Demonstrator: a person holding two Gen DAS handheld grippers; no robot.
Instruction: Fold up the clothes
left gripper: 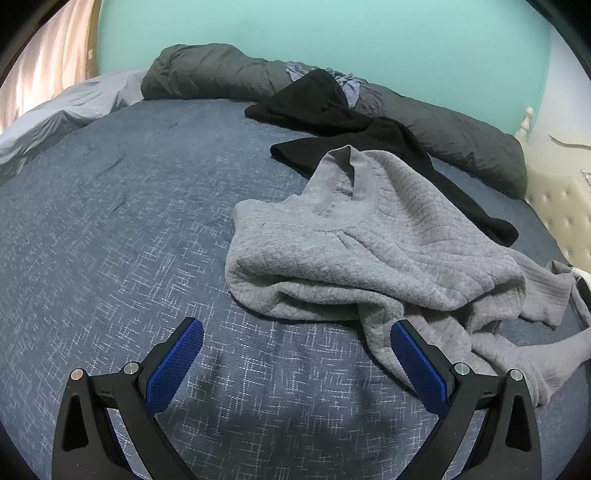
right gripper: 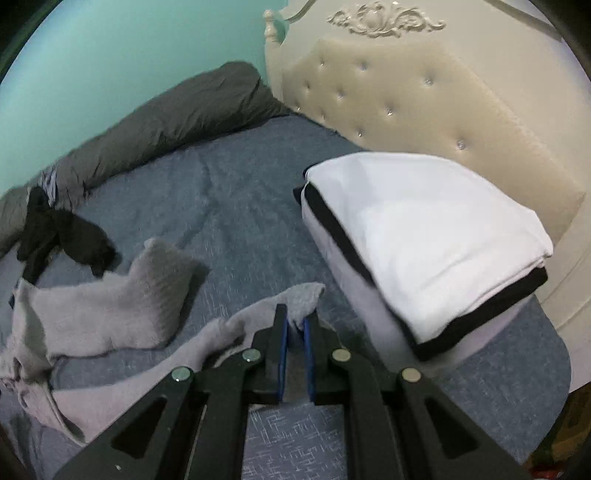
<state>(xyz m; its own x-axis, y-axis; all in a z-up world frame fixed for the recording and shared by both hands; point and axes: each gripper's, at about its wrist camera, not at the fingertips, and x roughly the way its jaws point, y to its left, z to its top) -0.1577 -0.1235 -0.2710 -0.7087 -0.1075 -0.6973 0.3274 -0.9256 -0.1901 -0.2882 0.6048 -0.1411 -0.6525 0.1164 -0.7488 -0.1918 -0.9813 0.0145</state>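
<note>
Two grippers worked over a bed covered in a blue woven bedspread [left gripper: 110, 229]. We held the left gripper [left gripper: 295, 354] just above the bedspread with its blue-padded fingers [left gripper: 173, 365] spread wide and holding nothing; the right-hand finger overlapped the near edge of a crumpled grey knit sweater [left gripper: 369, 236], though we could not tell whether it touched. The sweater lay in a loose heap on the bedspread, neckline up, one sleeve trailing toward the right gripper [right gripper: 294, 328]. That gripper's fingers were nearly closed, pinching the end of the grey sleeve [right gripper: 299, 295]. Beyond the sweater, partly tucked under its far edge, lay a black garment [left gripper: 332, 118], and past that a long dark grey rolled duvet [left gripper: 221, 70] ran along the turquoise wall [left gripper: 332, 29]. Beside the sweater's held sleeve sat a white pillow with black trim [right gripper: 424, 240], resting against a cream tufted headboard [right gripper: 406, 96].
</note>
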